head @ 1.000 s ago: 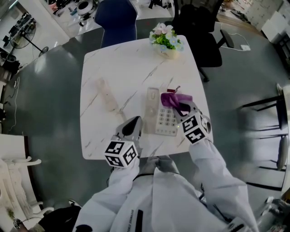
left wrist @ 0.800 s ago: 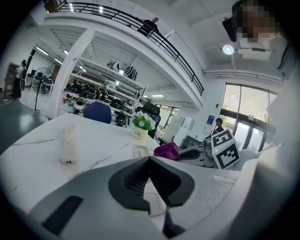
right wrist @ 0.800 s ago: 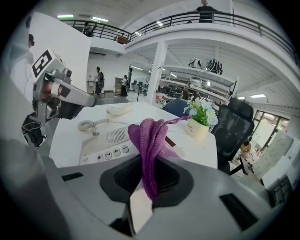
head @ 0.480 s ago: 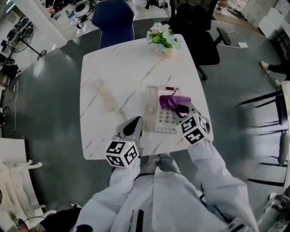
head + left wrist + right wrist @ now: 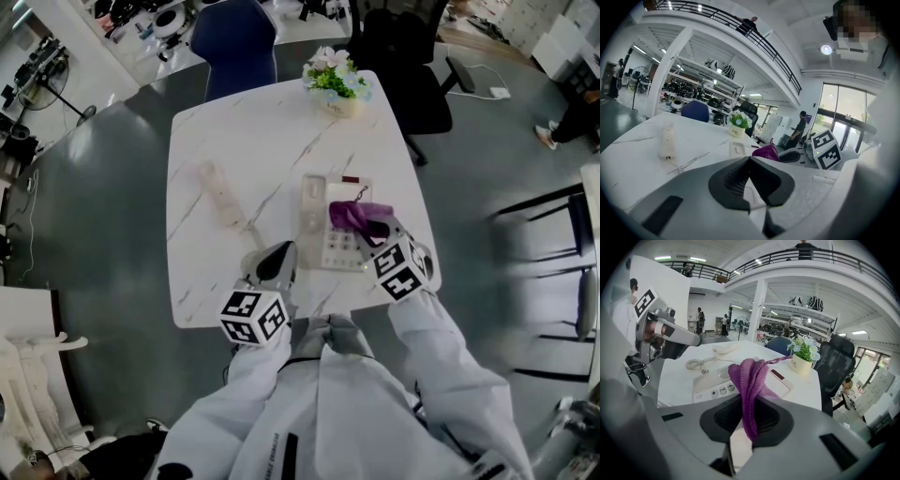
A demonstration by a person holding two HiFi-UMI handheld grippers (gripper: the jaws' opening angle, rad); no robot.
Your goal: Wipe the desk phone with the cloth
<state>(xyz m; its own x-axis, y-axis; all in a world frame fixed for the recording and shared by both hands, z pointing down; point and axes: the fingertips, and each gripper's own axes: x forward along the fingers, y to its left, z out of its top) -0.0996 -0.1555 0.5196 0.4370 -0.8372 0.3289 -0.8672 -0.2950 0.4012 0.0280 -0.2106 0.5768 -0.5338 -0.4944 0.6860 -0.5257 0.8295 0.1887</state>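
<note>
On the white marble counter, the handset lies off its cradle, at about nine o'clock from the phone and well apart from it. The left hand-held gripper hovers near the counter's six o'clock edge, just beside the phone's left flank. Its jaws are closed together with nothing between them, and as far as I can tell it touches neither phone nor handset.

The phone sits right of centre, with its keypad toward the person. The purple cloth is bunched on the phone's upper right part, at about one o'clock from the keypad. The right hand-held gripper has its jaws clamped on a fold of it, so the rest drapes forward onto the phone's body. A flower pot stands at the twelve o'clock edge, away from the work.

The wiping looks under way, probably with much of the surface left. To do it well, the cloth should be pressed flat rather than dragged as a bunch, then swept in overlapping strokes from twelve toward six o'clock. The light phone may slide, so the idle left hand-held gripper could steady its side.
</note>
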